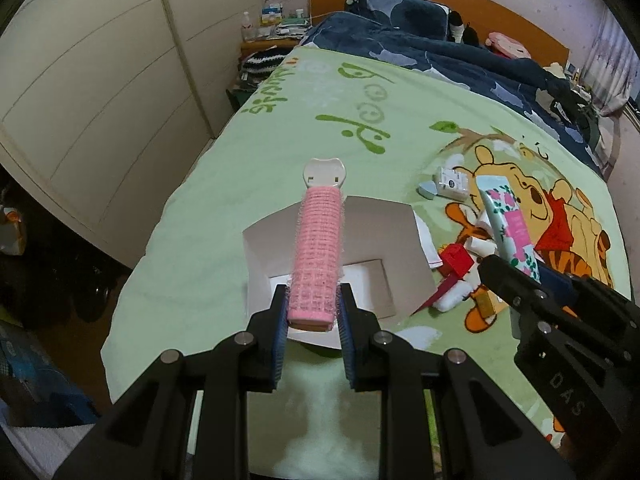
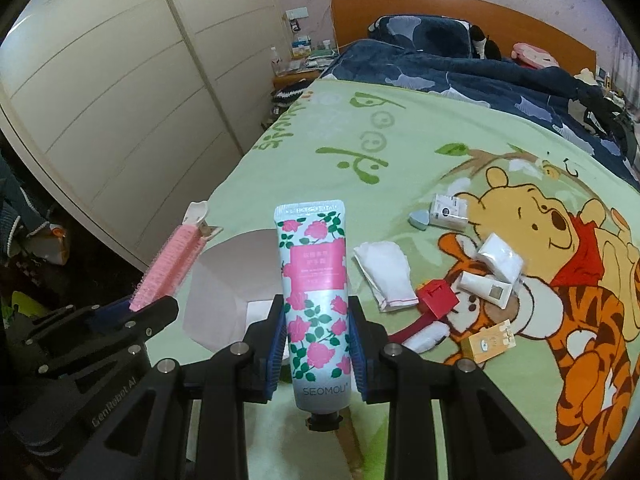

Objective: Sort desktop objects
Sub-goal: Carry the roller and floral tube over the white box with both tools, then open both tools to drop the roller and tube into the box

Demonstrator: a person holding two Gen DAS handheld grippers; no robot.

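Above the bed, both grippers are held side by side, pitched steeply downward. The left gripper (image 1: pixel 313 312) is closed on a pink hair roller clip (image 1: pixel 318 252); its lower end is clamped between the blue pads, and the white clip end projects away from the camera. The right gripper (image 2: pixel 318 344) is closed on a floral hand cream tube (image 2: pixel 314 288), gripped at mid-body with the crimped end farthest from the camera and the cap nearest.

An open white box (image 1: pixel 400 240) is positioned on the bed below the left gripper, its flaps folded outward.

A green cartoon blanket (image 2: pixel 400 152) is spread over the bed. To the right of the box, the remaining items are scattered on it:
- a white cloth pouch (image 2: pixel 384 276)
- a red box (image 2: pixel 438 294)
- a small white tube (image 2: pixel 486 288)
- a yellow sachet (image 2: pixel 490 340)
- a white carton (image 2: pixel 450 210), with a pale blue wedge (image 2: pixel 420 218) just beside it

A dark blue duvet (image 2: pixel 480 80) is bunched toward the orange headboard (image 2: pixel 440 8). Cream wardrobe doors (image 2: pixel 120 80) are seen on the left, and a cluttered nightstand (image 2: pixel 296 68) stands beside the headboard.
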